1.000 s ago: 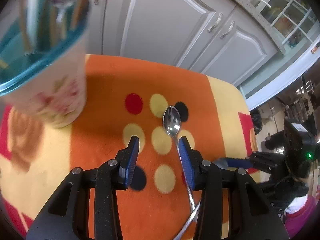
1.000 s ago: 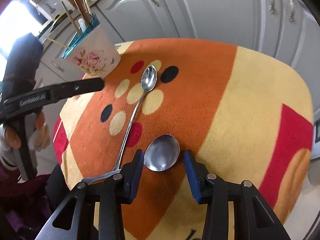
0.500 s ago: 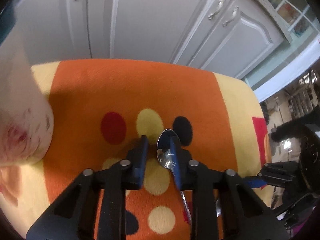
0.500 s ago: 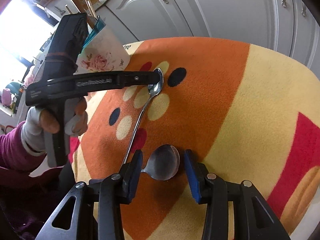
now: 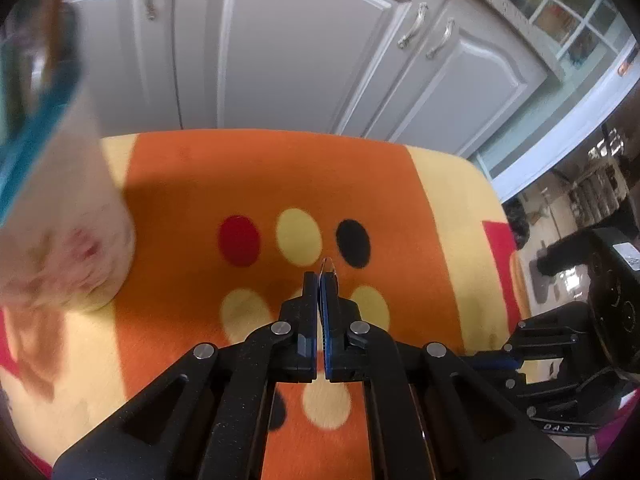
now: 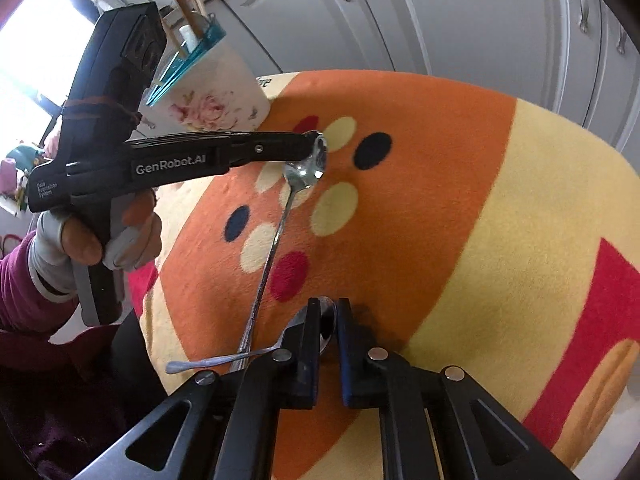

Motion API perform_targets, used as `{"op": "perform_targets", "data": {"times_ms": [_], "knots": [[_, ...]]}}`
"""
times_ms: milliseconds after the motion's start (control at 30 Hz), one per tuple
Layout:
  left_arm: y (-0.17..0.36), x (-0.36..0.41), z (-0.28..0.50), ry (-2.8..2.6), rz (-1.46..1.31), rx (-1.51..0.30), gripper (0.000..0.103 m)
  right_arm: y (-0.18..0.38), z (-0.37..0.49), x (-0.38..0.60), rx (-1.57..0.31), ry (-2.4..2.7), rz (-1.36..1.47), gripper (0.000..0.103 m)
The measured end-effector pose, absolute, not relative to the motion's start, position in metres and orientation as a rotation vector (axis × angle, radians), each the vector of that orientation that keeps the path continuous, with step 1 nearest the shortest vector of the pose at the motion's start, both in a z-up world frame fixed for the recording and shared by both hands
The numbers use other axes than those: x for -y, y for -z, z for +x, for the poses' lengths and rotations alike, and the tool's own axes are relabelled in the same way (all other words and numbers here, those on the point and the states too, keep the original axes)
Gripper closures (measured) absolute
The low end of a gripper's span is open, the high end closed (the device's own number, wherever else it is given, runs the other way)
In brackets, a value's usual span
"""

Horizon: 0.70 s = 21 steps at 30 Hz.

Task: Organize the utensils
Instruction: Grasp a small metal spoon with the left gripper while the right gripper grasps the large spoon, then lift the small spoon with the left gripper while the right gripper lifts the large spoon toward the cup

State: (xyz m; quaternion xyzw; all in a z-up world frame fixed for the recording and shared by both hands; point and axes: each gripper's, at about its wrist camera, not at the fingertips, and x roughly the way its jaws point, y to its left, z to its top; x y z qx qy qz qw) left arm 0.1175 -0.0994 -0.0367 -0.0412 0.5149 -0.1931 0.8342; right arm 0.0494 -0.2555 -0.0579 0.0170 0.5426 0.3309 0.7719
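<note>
Two spoons lie crossed on the orange and yellow fleece cloth with coloured dots [image 6: 420, 208], which covers the whole work surface. At its far left corner stands the white rose-printed utensil cup with a teal rim [image 6: 212, 96], sticks already standing in it. The black left gripper [image 6: 316, 146] reaches in from the left, clenched on the bowl of the long-handled steel spoon [image 6: 280, 224]; in its own view only a thin edge of the bowl shows beyond the closed pads [image 5: 310, 304]. The black right gripper [image 6: 329, 320], at the near edge, has clamped the bowl of the short steel spoon [image 6: 224, 360], whose handle runs left across the long handle where they cross.

The risk is that crossing: if both are lifted at once, the handles could catch and lever one spoon out. Each grip is on a smooth, curved bowl edge, so a spoon could pivot or slip while swinging toward the cup
</note>
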Motion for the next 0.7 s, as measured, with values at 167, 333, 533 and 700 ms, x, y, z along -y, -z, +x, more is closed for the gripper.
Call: {"op": "perform_targets", "data": {"times_ms": [167,333,533,700], "knots": [[0.014,0.078,0.099,0.401,-0.121,-1.05,0.103,0.04,0.042,0.245,-1.14,-0.716,-0.012,0.099],[-0.015,0.059,0.078,0.396,-0.127,-0.986,0.103,0.021,0.039,0.242,-1.101,-0.713,-0.046,0.099],[-0.025,0.039,0.064,0.374,-0.148,-0.961,0.103,0.029,0.042,0.241,-1.111,-0.662,-0.064,0.099],[-0.021,0.033,0.062,0.365,-0.166,-0.969,0.103,0.056,0.039,0.25,-1.192,-0.682,-0.023,0.063]]}}
